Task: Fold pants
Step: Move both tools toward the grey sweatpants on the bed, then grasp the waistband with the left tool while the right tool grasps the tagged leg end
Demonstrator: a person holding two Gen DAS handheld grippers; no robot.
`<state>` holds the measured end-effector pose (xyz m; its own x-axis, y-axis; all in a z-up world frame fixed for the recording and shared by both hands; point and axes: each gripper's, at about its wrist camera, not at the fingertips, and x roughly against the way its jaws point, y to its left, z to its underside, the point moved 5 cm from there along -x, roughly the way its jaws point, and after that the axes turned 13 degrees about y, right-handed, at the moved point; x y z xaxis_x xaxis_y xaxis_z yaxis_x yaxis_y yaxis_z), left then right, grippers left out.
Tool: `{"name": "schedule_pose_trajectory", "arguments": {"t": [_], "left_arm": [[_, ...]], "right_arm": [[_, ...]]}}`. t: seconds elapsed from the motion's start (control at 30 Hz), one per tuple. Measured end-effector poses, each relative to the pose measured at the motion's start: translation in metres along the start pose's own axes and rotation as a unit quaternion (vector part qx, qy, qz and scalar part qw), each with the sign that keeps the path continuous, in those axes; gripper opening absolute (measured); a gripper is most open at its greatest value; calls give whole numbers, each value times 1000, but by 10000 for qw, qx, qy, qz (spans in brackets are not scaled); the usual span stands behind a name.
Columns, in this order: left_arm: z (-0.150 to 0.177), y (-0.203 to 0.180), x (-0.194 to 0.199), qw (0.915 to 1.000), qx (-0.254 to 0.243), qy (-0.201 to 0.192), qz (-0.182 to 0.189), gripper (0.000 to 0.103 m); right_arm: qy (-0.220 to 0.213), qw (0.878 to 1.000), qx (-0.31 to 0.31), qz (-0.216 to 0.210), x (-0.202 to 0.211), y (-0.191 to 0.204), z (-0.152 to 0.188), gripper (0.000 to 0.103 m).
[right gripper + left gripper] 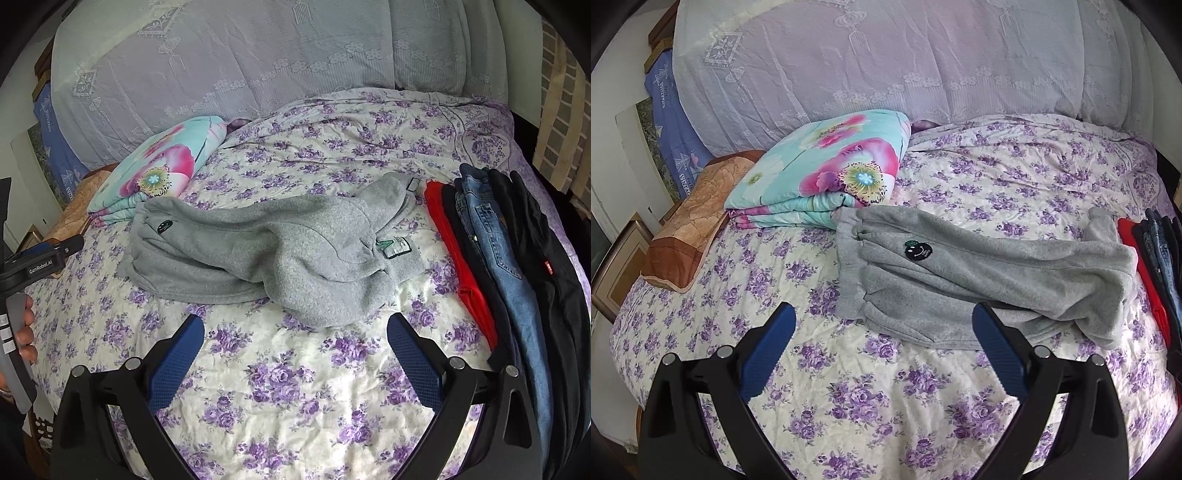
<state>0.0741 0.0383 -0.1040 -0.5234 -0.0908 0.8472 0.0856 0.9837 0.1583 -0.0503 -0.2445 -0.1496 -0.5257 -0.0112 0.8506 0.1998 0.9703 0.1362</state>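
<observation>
Grey fleece pants (979,280) lie rumpled across the flowered bedspread, waistband at the left with a small black smiley patch (916,251), legs bunched to the right. In the right wrist view the same pants (280,251) show a green label and a ribbed cuff at their right end. My left gripper (882,325) stands open just in front of the waist end, nothing between its blue pads. My right gripper (295,332) is open too, a little short of the bunched legs. The left gripper's body (37,266) and a hand show at the right wrist view's left edge.
A folded turquoise floral quilt (827,173) and a brown pillow (687,229) sit left of the pants. A row of folded clothes, red, denim (509,258) and black, lies along the bed's right side. A lace-covered headboard (886,66) rises behind.
</observation>
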Motion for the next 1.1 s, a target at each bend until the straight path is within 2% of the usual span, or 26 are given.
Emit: {"name": "schedule_pose_trajectory", "arguments": {"t": [0.13,0.27,0.37,0.5,0.63,0.67,0.7,0.73,0.77,0.8,0.83,0.9,1.0,1.07,1.1], "left_arm": [[-1,5,-6,10000,27,42,12,94],[0,19,-19,9997,172,196,-14,94],[2,32,-32,9986,349,388,22,94],[6,46,-47,9972,493,560,-56,94],[12,61,-60,9953,600,741,-194,94],[14,65,-64,9945,630,802,-241,94],[15,70,-68,9937,664,856,-278,94],[17,74,-71,9930,702,895,-304,94],[19,80,-74,9923,747,927,-331,94],[20,85,-77,9915,802,958,-350,94],[22,89,-81,9906,863,996,-356,94],[25,97,-90,9886,984,1091,-323,94],[29,102,-101,9859,1132,1215,-224,95],[31,101,-109,9845,1188,1286,-115,95],[31,99,-114,9838,1211,1324,-46,94]], "right_arm": [[65,9999,-123,-100,-16,-9,4,99],[339,9988,-357,-40,-45,-19,14,99],[300,9990,-153,290,-66,-18,18,99],[588,9960,112,665,-107,-19,13,99],[614,9947,165,805,-139,-26,-5,99],[612,9958,158,659,-147,-26,-9,99],[632,9973,143,349,-153,-27,-12,88],[735,9972,119,-22,-158,-26,-14,54],[954,9950,74,-271,-164,-28,-16,38],[1101,9934,26,-325,-165,-32,-20,20],[1122,9927,-13,-432,-161,-38,-25,17],[1137,9906,20,-765,-144,-45,-41,16],[791,9932,808,-276,-103,-36,-87,16],[437,9924,1141,121,-83,-29,-137,16],[242,9935,1063,331,-79,-32,-171,23]]}}
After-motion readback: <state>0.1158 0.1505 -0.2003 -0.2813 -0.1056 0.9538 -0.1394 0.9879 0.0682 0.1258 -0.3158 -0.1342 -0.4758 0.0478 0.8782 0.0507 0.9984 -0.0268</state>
